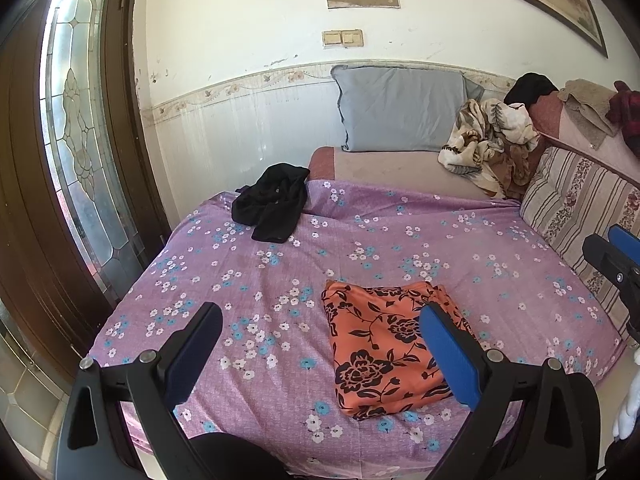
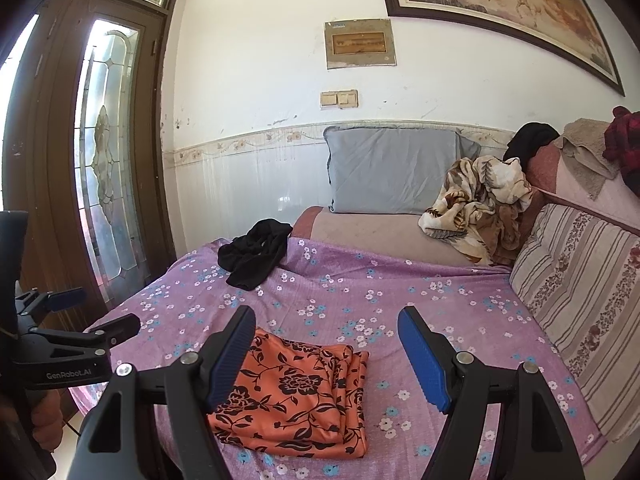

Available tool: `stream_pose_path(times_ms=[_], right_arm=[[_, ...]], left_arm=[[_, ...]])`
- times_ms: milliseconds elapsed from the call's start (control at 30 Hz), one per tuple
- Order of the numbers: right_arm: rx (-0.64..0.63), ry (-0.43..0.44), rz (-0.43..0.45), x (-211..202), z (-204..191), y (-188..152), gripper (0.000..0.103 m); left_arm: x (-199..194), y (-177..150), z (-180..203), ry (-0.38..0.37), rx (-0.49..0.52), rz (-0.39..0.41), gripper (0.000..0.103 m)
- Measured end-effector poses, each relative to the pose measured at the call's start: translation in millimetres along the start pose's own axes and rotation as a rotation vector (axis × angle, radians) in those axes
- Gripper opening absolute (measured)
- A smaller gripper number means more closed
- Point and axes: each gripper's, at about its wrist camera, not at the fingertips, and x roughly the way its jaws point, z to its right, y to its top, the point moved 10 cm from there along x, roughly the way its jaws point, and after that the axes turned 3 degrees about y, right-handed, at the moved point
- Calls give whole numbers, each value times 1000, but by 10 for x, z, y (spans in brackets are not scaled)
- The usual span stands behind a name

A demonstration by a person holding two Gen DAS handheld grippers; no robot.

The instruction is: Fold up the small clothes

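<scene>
Bed (image 1: 360,232) fills most of the room view, covered by a purple sheet (image 2: 360,292) with small white and blue flowers. Sheet stops short of the head end; bare beige mattress (image 1: 400,168) shows there. Tall brown door (image 2: 108,160) with leaded frosted glass stands left of the bed. Large framed painting (image 2: 500,4) hangs high on the white wall, upper right. Striped floral cushion (image 2: 580,292) leans along the bed's right side. Grey pillow (image 1: 400,108) stands upright against the wall at the head. Crumpled beige and brown blanket (image 2: 476,212) sits just right of the pillow, in the corner. Black garment (image 1: 272,204), unfolded and bunched, lies at the far left of the sheet near the door, well apart from everything else.

Orange cloth (image 1: 384,344) with a black flower print lies folded into a neat rectangle, flat on the sheet near the foot edge, layered edges showing on its right side. Nothing touches it.

Left tongs (image 1: 320,352) hover over the near edge of the bed, jaws wide apart, empty; folded cloth sits below and past the right finger. Right tongs (image 2: 326,356) also spread wide, holding nothing, above the same cloth. Left tongs also show at the left edge of the right wrist view, an orange sleeve (image 2: 46,416) below them. Small double wall switch (image 2: 339,99) sits above the pillow.
</scene>
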Motion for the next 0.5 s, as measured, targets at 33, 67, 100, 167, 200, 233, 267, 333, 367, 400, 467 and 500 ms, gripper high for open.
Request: stream_pose_path(times_ms=[33,67,100,167,200,233,267,333,367,400,467,500], right_arm=[[2,0,1,-11,5,3,77],[5,-1,3,-24,19,6,77],[8,-3,6,-38,32,9,77],[16,-4,11,-63,55,16,77],[19,-4,13,-75,63,17,77],[22,-3,14,-86,70,19,77],[24,-2,16,-97,78,20,77],[27,-1,16,-108,94,19,77],[29,-1,16,-114,97,18,77],[30,-1,17,-117,102,15,77],[33,0,19,-128,99,12,77],[33,1,19,-128,99,10,77]], left_arm=[[-17,6,6,-1,0,3,99],[-30,10,12,-1,0,5,99],[-46,15,19,0,2,8,99],[-79,26,34,0,5,15,99],[-93,33,38,0,7,18,99],[-108,38,45,-1,8,21,99],[-124,45,54,-2,10,25,99],[-145,60,71,-4,13,31,99],[-160,67,80,-5,14,36,99],[-172,78,89,-7,14,40,99],[-198,91,107,-14,13,48,99],[-209,94,111,-16,14,52,99]])
